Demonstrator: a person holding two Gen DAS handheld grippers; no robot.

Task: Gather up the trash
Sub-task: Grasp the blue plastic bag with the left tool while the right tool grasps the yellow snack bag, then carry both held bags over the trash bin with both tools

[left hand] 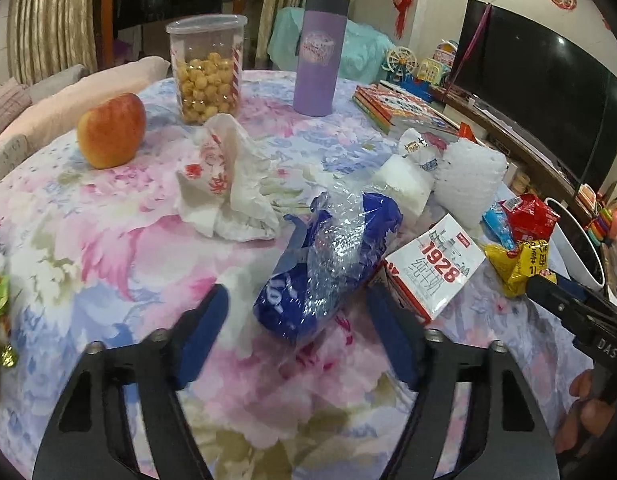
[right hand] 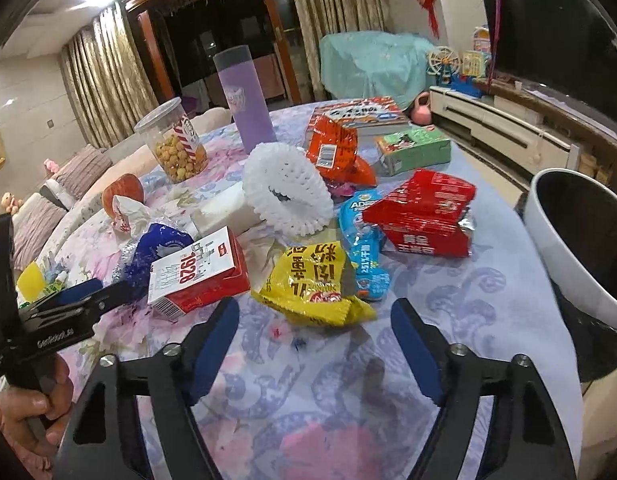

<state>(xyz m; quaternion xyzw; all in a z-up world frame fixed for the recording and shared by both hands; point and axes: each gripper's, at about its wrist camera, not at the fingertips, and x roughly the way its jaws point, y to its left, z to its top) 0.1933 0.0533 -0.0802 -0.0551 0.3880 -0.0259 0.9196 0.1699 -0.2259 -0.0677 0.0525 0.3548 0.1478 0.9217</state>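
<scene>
Both tongs are gaping, empty – your left tongs point(left hand: 298, 334) could just crush that blue wrapper point(left hand: 328, 264) – slippery plastic, it'll squirt out.

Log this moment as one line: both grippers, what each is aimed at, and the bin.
left gripper: open, blue bag between fingers | right gripper: open, facing yellow wrapper | bin: table's right edge

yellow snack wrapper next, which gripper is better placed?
Right. The yellow wrapper lies just ahead of the right gripper, whose open fingers line up with it. The left gripper is lined up on the blue plastic bag instead.
</scene>
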